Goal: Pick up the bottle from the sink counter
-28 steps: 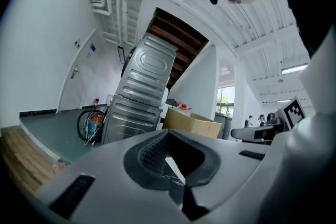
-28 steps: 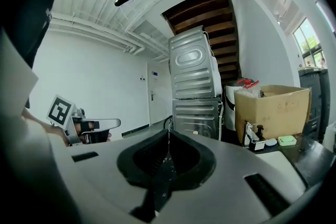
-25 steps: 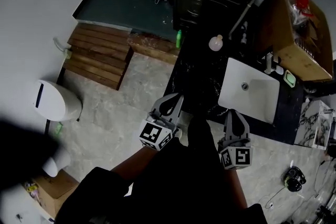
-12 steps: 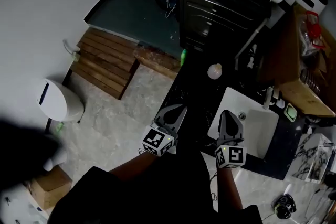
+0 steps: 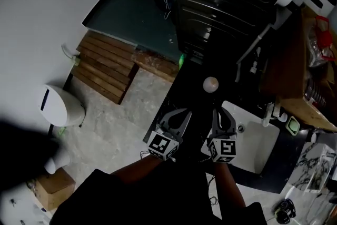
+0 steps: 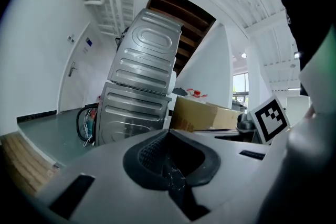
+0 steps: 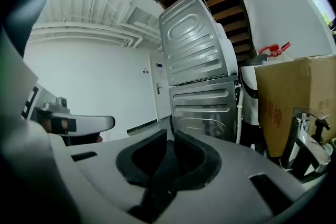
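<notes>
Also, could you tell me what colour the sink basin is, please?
The sink basin is white; the head view shows it best.

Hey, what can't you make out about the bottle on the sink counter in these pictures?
- Head view: the bottle shows only its pale round top from above; its body merges with the dark counter.
- Both gripper views: bottle not in frame; the shut left tongs and right tongs fill the lower part.
- Head view: small things beside the faucet, too small to identify.
</notes>
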